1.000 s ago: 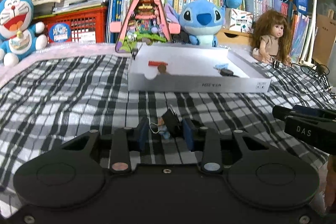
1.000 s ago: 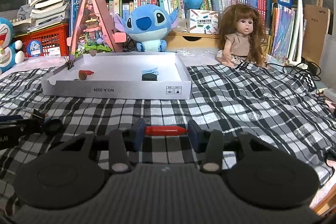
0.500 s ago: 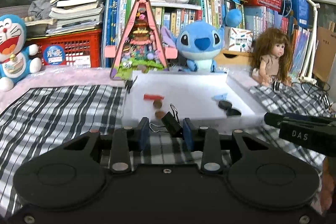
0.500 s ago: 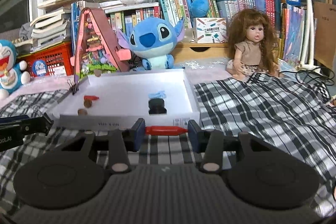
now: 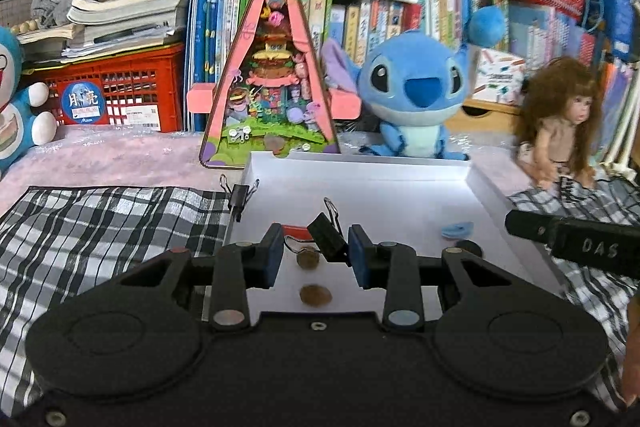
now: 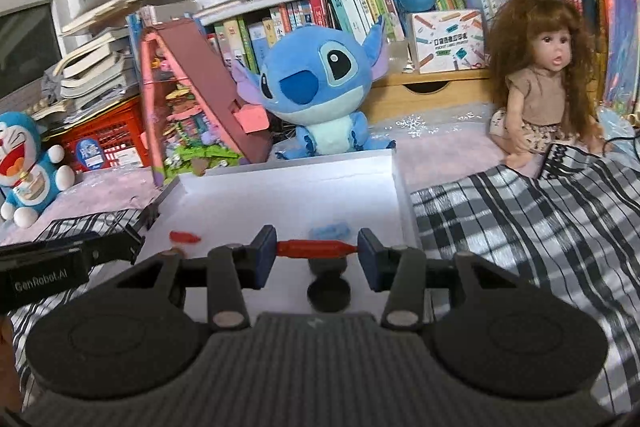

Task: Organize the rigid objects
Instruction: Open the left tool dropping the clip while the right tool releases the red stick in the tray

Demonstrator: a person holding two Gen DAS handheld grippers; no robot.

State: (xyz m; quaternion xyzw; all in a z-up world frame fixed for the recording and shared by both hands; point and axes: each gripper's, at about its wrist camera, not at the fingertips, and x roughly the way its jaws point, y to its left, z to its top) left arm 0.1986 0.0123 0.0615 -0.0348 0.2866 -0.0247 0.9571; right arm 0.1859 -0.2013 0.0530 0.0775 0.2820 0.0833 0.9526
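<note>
My left gripper (image 5: 316, 259) is shut on a black binder clip (image 5: 326, 238), held tilted above the near part of the white tray (image 5: 360, 159). Below it lie two brown coins (image 5: 315, 295) and a red piece (image 5: 297, 231). A second binder clip (image 5: 240, 193) grips the tray's left rim. My right gripper (image 6: 316, 251) is shut on a red stick (image 6: 316, 248), held crosswise over the white tray (image 6: 288, 171). Under it sit black discs (image 6: 328, 291), a blue piece (image 6: 330, 230) and another red piece (image 6: 184, 236). Each gripper shows at the edge of the other's view.
A checked cloth (image 6: 520, 219) covers the table around the tray. Behind the tray stand a pink triangular toy house (image 5: 272, 87), a blue plush (image 5: 416, 95) and a doll (image 6: 540, 83). Books, a red crate (image 5: 120, 87) and more plush toys fill the back.
Both grippers moved forward and upward from above the checked cloth to above the white tray, each still carrying its object. The tray now fills the area just beyond the fingers.
</note>
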